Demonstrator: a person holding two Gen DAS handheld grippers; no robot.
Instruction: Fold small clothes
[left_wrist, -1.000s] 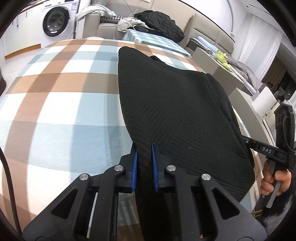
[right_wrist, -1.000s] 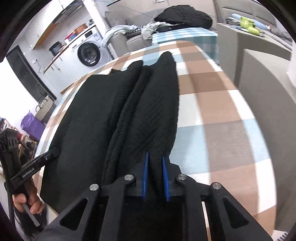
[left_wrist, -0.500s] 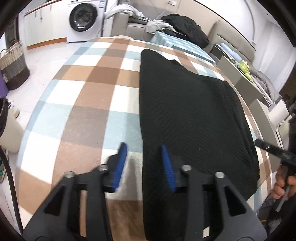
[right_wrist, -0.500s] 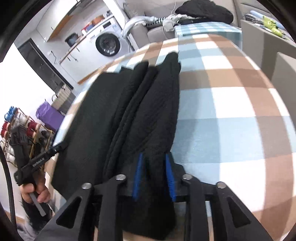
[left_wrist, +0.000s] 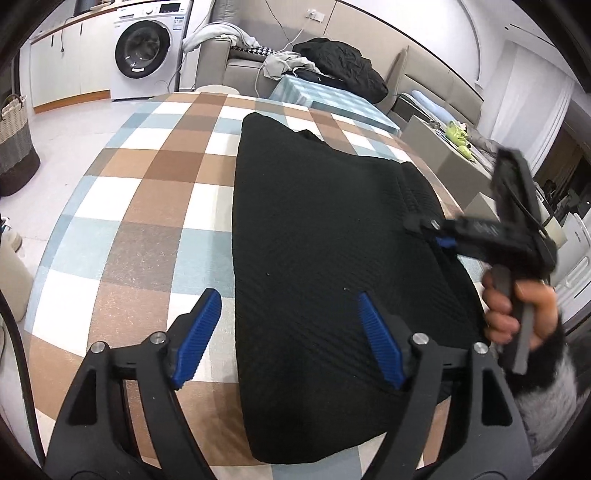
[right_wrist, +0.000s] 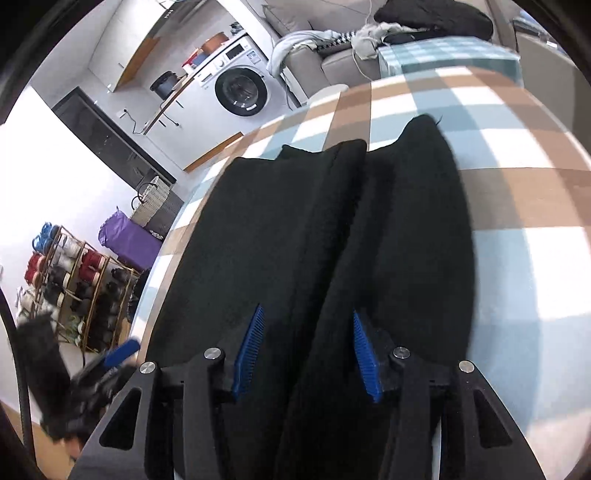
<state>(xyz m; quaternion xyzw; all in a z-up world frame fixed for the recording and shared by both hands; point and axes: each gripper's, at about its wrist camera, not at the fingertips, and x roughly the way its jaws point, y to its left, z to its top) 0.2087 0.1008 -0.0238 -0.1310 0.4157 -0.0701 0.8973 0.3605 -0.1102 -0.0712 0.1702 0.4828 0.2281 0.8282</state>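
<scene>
A black knitted garment (left_wrist: 325, 240) lies flat on the checked tablecloth (left_wrist: 147, 192), folded lengthwise with a straight left edge. My left gripper (left_wrist: 288, 332) hovers over its near end. The jaws are opening wide, the cloth's left edge lies loose between them, and neither pad presses on it. In the right wrist view the garment (right_wrist: 406, 229) shows long ridges. My right gripper (right_wrist: 306, 350) is above one ridge with its jaws opening and the pads clear of the cloth. A hand holds that right gripper (left_wrist: 430, 232) over the garment's right edge. The left gripper (right_wrist: 118, 352) is a blur at lower left.
A washing machine (left_wrist: 144, 48) and a sofa with heaped clothes (left_wrist: 332, 62) stand beyond the table's far edge. On the floor to the left is a woven basket (left_wrist: 14, 147). A shoe rack (right_wrist: 74, 295) and a purple bag (right_wrist: 129, 240) are off the table's left side.
Both grippers were shut on the garment's near edge; both have spread their jaws and let it go. The left has drawn back and up, and the right has swung sideways over the cloth.
</scene>
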